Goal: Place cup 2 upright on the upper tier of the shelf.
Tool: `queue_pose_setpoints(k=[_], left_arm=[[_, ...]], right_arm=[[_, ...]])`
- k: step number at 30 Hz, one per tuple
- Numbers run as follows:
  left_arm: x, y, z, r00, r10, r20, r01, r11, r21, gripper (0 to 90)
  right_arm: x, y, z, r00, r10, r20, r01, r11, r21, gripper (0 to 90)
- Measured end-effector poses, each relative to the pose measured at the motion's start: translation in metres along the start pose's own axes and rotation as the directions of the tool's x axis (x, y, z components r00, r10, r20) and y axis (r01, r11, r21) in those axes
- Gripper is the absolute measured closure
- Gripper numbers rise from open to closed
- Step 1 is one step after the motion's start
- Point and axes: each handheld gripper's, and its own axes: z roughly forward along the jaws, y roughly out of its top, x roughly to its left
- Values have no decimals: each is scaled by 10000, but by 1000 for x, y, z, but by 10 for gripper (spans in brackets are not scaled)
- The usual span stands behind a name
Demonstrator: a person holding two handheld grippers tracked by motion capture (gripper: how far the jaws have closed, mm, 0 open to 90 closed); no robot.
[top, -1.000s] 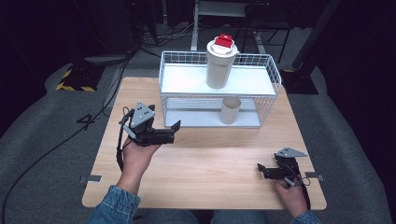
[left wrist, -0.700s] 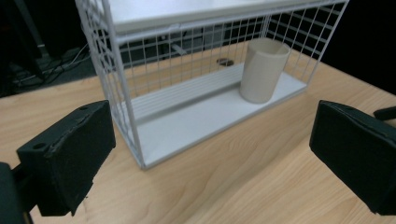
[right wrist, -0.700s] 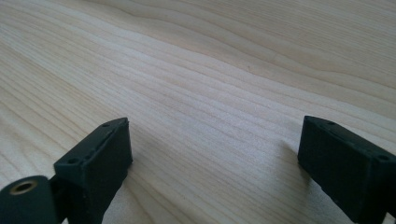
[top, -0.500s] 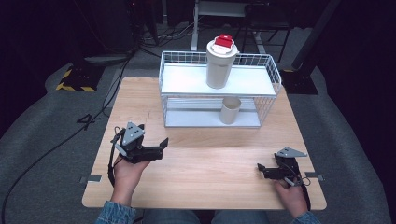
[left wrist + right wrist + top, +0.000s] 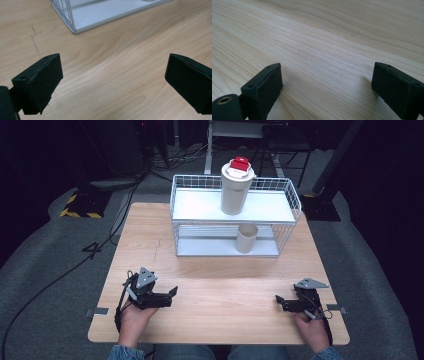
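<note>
My left gripper lies low over the wooden table at the front left, pointing right. Its jaws stand open with bare wood between them, as the left gripper view confirms. At the front right, my right gripper points left and rests near the table, also open and holding nothing. A white wire rack stands at the back of the table. A tall white cup with a red lid stands on its top shelf. A smaller beige cup stands on the lower shelf.
The rack's near left corner lies ahead of my left gripper. Bare wood stretches between the two grippers. Dark floor with cables and a yellow-black striped block surrounds the table.
My left gripper has come down and back toward the table's near edge, away from the rack. The right gripper has stayed where it was.
</note>
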Motion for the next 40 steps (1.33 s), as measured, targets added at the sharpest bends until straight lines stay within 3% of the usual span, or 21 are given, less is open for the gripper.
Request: queue_pose_setpoints(k=[8,13,19,24,27,31,33,40], left_arm=[[5,-17,12,9996,-273,55,268,9972,694,21],[7,-26,18,9991,-398,-128,410,9926,1141,24],[10,-32,25,9987,-404,-296,446,9857,1623,23],[15,-34,29,9956,-541,-765,677,9797,1884,16],[18,-35,33,9942,-695,-818,862,9712,2219,13],[18,-36,36,9930,-626,-1006,827,9744,2092,1],[17,-37,38,9933,-180,-1141,425,9754,2164,1],[16,-37,38,9938,-167,-1101,403,9756,2159,1]], right_arm=[[0,0,0,10000,1,-15,-1,10000,-5,103],[0,0,0,10000,-1,3,1,10000,2,103],[0,0,0,10000,5,-17,-5,10000,-4,103],[0,0,0,10000,1,2,-1,10000,2,103],[0,0,0,10000,4,-16,-4,10000,-7,103],[0,0,0,10000,4,-15,-4,10000,-5,103],[0,0,0,10000,5,-15,-5,10000,-3,103],[0,0,0,10000,-1,16,1,10000,9,102]])
